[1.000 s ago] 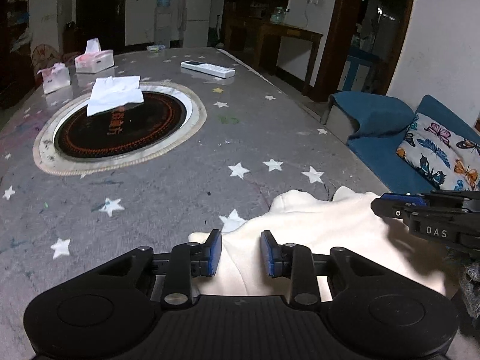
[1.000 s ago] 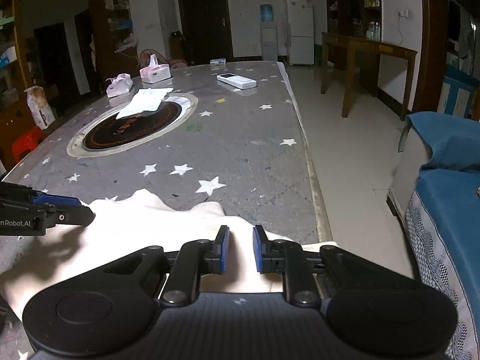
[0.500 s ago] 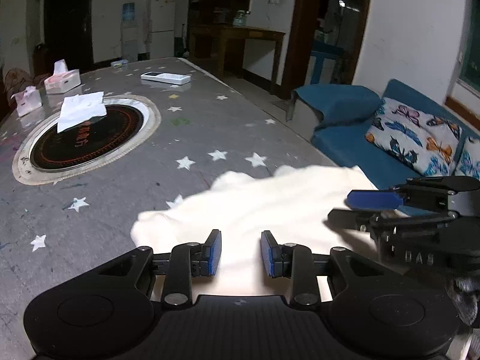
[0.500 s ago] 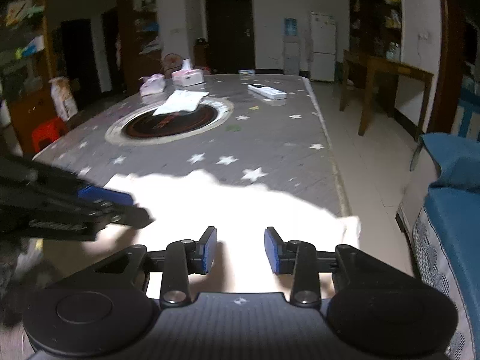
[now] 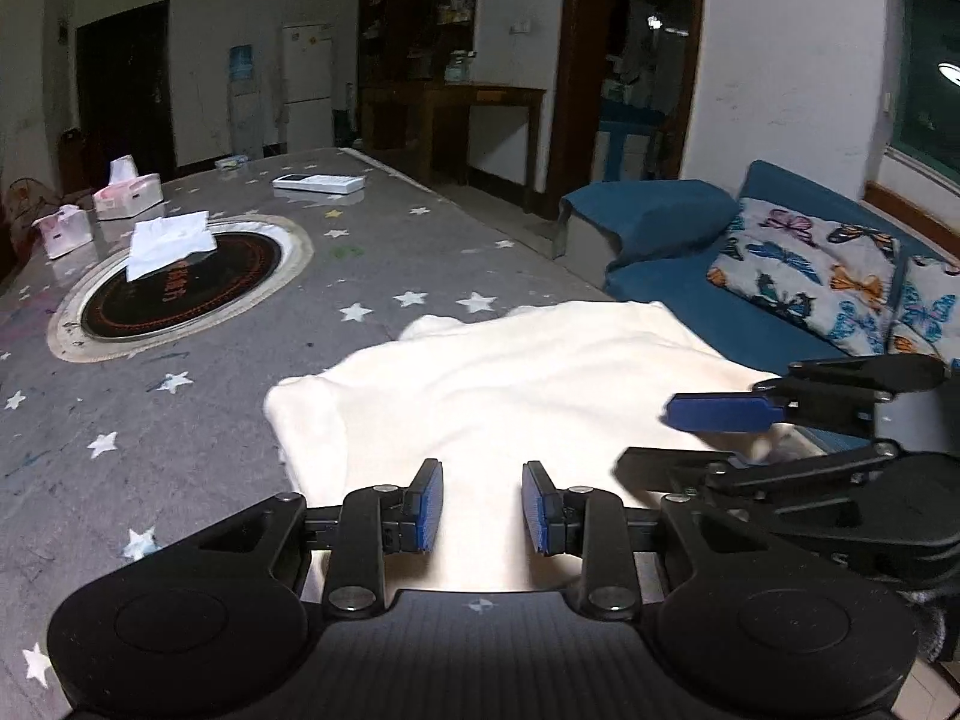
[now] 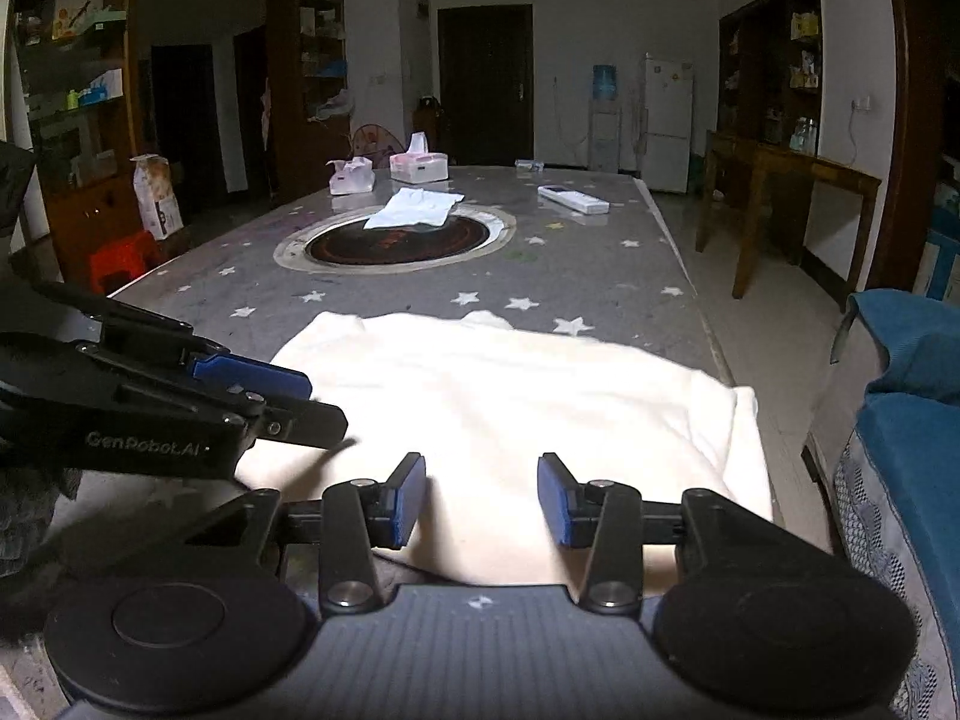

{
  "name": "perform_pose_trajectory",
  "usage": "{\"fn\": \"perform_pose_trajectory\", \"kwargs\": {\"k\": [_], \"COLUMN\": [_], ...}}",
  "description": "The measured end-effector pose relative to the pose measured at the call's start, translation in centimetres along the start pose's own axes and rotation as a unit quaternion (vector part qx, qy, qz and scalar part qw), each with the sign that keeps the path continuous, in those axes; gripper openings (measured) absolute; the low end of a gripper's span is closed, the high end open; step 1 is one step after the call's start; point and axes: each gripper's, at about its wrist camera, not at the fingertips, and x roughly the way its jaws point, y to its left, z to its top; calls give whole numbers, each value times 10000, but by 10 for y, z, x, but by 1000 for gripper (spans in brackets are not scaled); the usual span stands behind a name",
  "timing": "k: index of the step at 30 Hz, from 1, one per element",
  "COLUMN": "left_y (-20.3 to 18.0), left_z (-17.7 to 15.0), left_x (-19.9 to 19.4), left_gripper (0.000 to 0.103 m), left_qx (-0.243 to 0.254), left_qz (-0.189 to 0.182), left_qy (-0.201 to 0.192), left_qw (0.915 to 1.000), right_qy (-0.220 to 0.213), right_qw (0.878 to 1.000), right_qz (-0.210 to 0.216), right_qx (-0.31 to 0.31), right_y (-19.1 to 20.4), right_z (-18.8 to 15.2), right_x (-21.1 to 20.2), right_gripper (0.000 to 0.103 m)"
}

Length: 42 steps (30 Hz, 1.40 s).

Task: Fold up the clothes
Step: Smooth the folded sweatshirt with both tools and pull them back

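A cream garment point(image 5: 510, 384) point(image 6: 510, 396) lies spread flat at the near right end of the grey star-patterned table point(image 5: 228, 372) point(image 6: 600, 276), and its right side reaches the table edge. My left gripper point(image 5: 483, 504) hovers open over the garment's near hem with nothing between its blue pads. In the right wrist view the left gripper point(image 6: 300, 399) sits over the garment's left edge. My right gripper point(image 6: 480, 498) is open wide above the near hem, holding nothing. In the left wrist view the right gripper point(image 5: 690, 438) is at the right, over the garment's right part.
A round dark hotplate point(image 5: 180, 282) point(image 6: 396, 237) is set into the table middle with a folded white cloth point(image 5: 168, 237) point(image 6: 420, 207) on it. Two tissue packs point(image 5: 129, 189) point(image 6: 418, 163) and a remote point(image 5: 318, 183) point(image 6: 573, 198) lie farther back. A blue sofa point(image 5: 672, 258) stands right of the table.
The right gripper's jaws went from nearly shut to wide open. Both grippers lifted and drew back, and the garment now lies flatter and more spread out.
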Motion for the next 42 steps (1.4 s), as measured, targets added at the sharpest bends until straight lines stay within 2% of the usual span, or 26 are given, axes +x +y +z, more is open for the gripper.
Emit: {"fn": "perform_pose_trajectory", "kwargs": {"k": [8, 14, 21, 24, 27, 29, 31, 32, 35, 37, 42], "left_y": [5, 8, 20, 24, 25, 25, 26, 26, 25, 26, 32], "left_z": [-12, -13, -9, -12, -14, -15, -16, -17, -20, -23, -33], "left_x": [-8, -12, -12, -10, -14, -18, -22, -24, -29, -32, -36], "left_gripper": [32, 32, 32, 32, 32, 33, 38, 43, 50, 57, 63], "left_qx": [-30, -80, -271, -359, -401, -467, -532, -555, -568, -602, -739], "left_qz": [42, 73, 209, 220, 223, 199, 204, 209, 248, 307, 469], "left_qy": [88, 95, 71, 131, 118, 100, 99, 98, 95, 128, 252], "left_qw": [9999, 9999, 9994, 9990, 9989, 9987, 9983, 9982, 9980, 9976, 9958], "right_qy": [156, -11, -135, -3, 60, -21, -89, -122, -218, -221, -205], "right_qw": [9999, 9999, 9987, 9967, 9949, 9957, 9962, 9963, 9965, 9965, 9969], "right_qz": [-59, 109, -285, -493, -472, -471, -461, -434, -357, -369, -425], "right_qx": [36, -1, 409, 647, 889, 801, 734, 733, 728, 715, 628], "right_y": [1, 8, -21, -40, -50, -45, -39, -36, -24, -18, -6], "right_z": [-8, -4, -1, -6, -13, -14, -15, -16, -18, -21, -26], "right_x": [-9, -13, -13, -12, -14, -21, -26, -28, -33, -35, -41], "right_gripper": [40, 40, 40, 40, 39, 42, 56, 59, 69, 79, 85]}}
